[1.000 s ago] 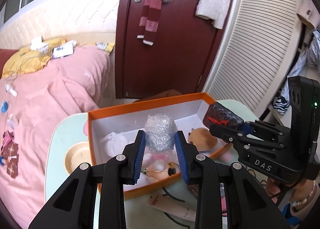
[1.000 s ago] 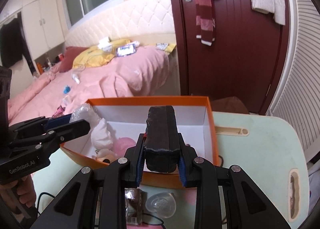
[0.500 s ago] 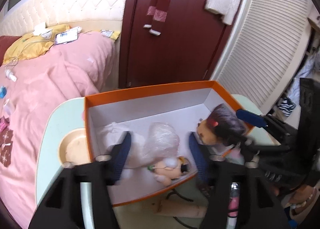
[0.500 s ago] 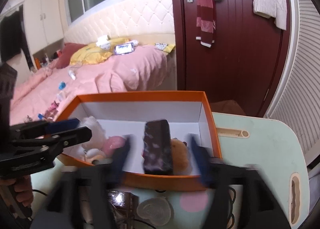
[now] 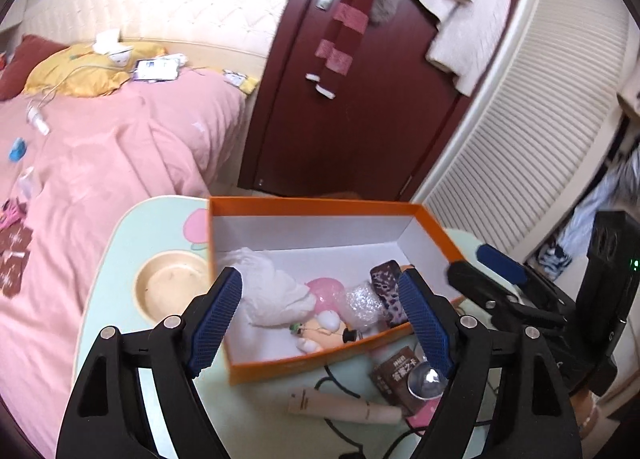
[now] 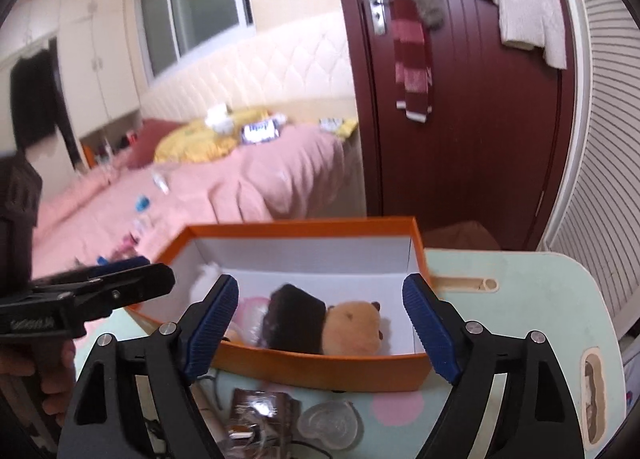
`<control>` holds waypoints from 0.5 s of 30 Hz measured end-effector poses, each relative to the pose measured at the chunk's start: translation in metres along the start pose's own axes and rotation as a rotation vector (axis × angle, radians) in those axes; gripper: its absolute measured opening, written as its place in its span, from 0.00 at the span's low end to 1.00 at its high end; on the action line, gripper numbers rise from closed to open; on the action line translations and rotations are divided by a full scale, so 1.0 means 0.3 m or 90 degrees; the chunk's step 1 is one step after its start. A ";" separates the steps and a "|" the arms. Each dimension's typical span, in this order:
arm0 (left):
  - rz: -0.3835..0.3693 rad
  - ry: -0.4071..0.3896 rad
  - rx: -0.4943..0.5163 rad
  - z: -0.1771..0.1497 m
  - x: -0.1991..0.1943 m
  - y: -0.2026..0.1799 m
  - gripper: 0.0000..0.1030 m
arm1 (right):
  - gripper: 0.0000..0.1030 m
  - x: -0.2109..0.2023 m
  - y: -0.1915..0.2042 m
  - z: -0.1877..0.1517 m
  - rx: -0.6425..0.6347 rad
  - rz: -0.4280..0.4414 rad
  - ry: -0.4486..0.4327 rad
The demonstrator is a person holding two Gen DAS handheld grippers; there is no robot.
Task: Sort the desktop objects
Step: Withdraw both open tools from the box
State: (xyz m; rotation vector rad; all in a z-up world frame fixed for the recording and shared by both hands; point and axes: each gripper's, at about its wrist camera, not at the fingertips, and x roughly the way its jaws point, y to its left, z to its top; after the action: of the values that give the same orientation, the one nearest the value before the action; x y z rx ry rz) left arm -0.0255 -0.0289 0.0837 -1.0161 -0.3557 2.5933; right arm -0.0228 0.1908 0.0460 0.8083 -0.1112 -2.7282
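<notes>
Opening, both grippers (image 5: 322, 323) (image 6: 322, 323) hold nothing (brown packet's (image 5: 394, 375) print seemingly Chinese).

The orange box (image 5: 280, 369) stands open on the surface. Inside lie a bubble-wrap bundle (image 5: 362, 305), a dark patterned case (image 5: 386, 291), a brown plush toy (image 6: 354, 329), a white cloth (image 5: 272, 291) and a small doll (image 5: 320, 333).

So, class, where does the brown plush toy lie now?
In the right wrist view, the brown plush toy lies inside the orange box, at its right end, touching the dark patterned case.
</notes>
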 end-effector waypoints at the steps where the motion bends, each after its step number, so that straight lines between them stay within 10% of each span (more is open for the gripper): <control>1: 0.009 0.005 -0.002 -0.005 -0.014 0.003 0.78 | 0.82 -0.015 0.000 0.003 -0.003 -0.004 0.000; 15: 0.108 0.130 -0.011 -0.260 -0.079 0.019 0.78 | 0.82 -0.204 -0.070 -0.213 0.070 -0.101 0.081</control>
State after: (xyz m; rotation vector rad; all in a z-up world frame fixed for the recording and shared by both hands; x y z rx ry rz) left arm 0.0435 -0.0350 0.0406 -1.3575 -0.2494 2.6042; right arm 0.0557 0.2297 0.0209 1.0609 -0.1775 -2.8283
